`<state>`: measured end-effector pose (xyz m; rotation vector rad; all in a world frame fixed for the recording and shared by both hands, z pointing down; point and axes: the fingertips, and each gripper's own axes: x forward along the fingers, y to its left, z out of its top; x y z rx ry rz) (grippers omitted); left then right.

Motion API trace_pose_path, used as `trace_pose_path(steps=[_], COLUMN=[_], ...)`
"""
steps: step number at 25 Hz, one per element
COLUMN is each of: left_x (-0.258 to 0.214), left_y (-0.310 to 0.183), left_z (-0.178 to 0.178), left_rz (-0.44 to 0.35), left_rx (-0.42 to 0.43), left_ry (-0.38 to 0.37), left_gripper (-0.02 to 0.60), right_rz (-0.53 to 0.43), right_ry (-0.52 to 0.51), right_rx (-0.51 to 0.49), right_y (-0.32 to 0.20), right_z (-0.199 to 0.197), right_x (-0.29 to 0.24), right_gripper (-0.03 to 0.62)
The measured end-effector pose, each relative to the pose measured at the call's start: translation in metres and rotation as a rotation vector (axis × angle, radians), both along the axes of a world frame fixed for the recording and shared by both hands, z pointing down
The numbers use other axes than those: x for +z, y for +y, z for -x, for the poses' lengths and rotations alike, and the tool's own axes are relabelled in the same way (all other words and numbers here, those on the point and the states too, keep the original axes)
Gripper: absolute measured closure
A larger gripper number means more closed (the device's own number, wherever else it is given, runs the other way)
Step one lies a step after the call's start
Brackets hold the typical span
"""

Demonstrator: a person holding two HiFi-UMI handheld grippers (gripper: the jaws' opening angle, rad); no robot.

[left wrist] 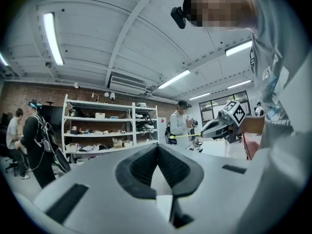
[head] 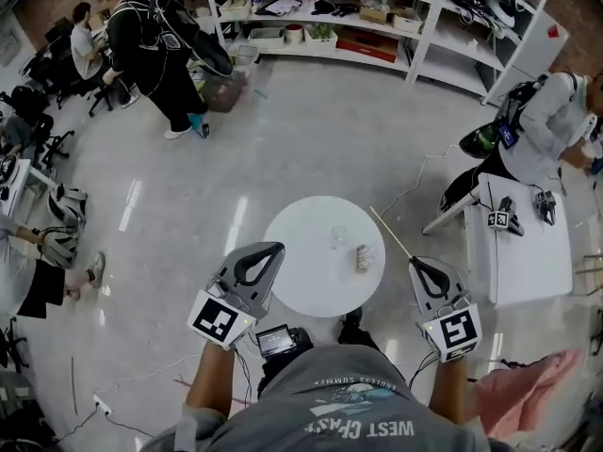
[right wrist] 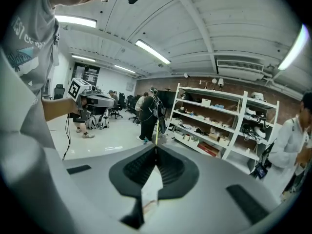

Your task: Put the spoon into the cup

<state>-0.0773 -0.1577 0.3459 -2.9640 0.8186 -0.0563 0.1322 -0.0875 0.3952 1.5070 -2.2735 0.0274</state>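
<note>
Table (head: 301,285): round and white, between the two grippers.
Left gripper (head: 270,250): jaws pressed together with nothing in them, by the table's left edge.
Cup (head: 337,236): clear, standing on the table, apart from the spoon.
Spoon (head: 390,232): thin and yellow, sticking out of the right jaws, far end near the table's right edge.
Right gripper (head: 418,264): jaws clamped on the spoon's end.

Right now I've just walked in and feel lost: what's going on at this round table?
A person holds a claw in each hand over the white table. The right claw is shut on a thin spoon, held in the air, not yet in the clear cup on the table. The left claw is shut on nothing.
</note>
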Motion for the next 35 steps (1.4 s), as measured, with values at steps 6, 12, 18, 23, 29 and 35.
trace_pose_path(steps=[6, 12, 18, 23, 29, 35], left_x=[0.002, 0.012, 0.020, 0.027, 0.043, 0.054], left_y=[-0.011, -0.023, -0.034, -0.042, -0.049, -0.053], left_z=[-0.017, -0.032, -0.036, -0.036, -0.033, -0.032], left_rz=[0.015, 0.046, 0.079, 0.104, 0.142, 0.179], left_rx=[-0.049, -0.090, -0.125, -0.151, -0.179, -0.202], left_ry=[-0.018, -0.022, -0.028, -0.050, -0.068, -0.072], left_gripper=[0.578, 0.577, 0.578, 0.577, 0.577, 0.578], right_rz=[0.039, 0.082, 0.135, 0.173, 0.245, 0.318], right_ry=[-0.017, -0.029, -0.038, -0.039, -0.046, -0.059], right_rx=[-0.043, -0.112, -0.161, -0.192, -0.215, -0.226], right_y=[-0.023, -0.050, -0.071, -0.086, -0.094, -0.097], right_z=[-0.021, -0.027, -0.025, -0.027, -0.024, -0.026], right_x=[0.016, 0.031, 0.052, 0.067, 0.098, 0.128], right_gripper=[0.591, 0.591, 0.591, 0.591, 0.590, 0.591])
